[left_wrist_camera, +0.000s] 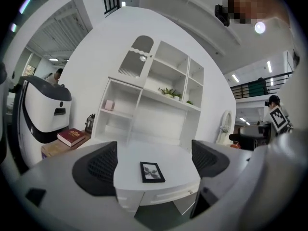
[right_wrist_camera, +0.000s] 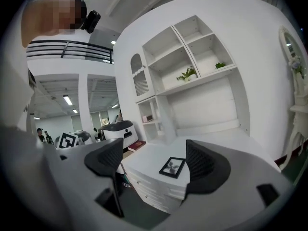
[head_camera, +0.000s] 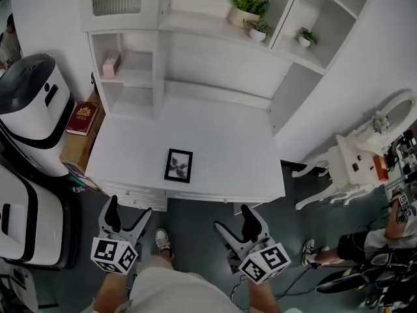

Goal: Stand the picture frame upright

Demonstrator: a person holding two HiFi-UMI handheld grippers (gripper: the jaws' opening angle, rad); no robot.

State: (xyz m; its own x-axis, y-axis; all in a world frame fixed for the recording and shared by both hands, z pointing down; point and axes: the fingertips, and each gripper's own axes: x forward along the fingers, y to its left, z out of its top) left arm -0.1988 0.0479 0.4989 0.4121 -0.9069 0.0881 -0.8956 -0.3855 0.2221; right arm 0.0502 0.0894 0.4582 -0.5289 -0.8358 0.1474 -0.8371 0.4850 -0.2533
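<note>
A small black picture frame [head_camera: 178, 165] lies flat, face up, near the front edge of the white desk [head_camera: 228, 149]. It shows between the jaws in the left gripper view [left_wrist_camera: 152, 172] and in the right gripper view [right_wrist_camera: 173, 167]. My left gripper [head_camera: 128, 215] hangs below the desk's front edge, to the frame's left, open and empty. To the frame's right, off the desk front, my right gripper [head_camera: 234, 222] is open too, with nothing between its fingers. Both are well short of the frame.
A white shelf unit [head_camera: 215, 38] with potted plants [head_camera: 246, 8] rises at the desk's back. A white machine [head_camera: 32, 109] and a red book [head_camera: 83, 118] on a box stand to the left. A white ornate stand [head_camera: 352, 162] and a person [head_camera: 391, 233] are at right.
</note>
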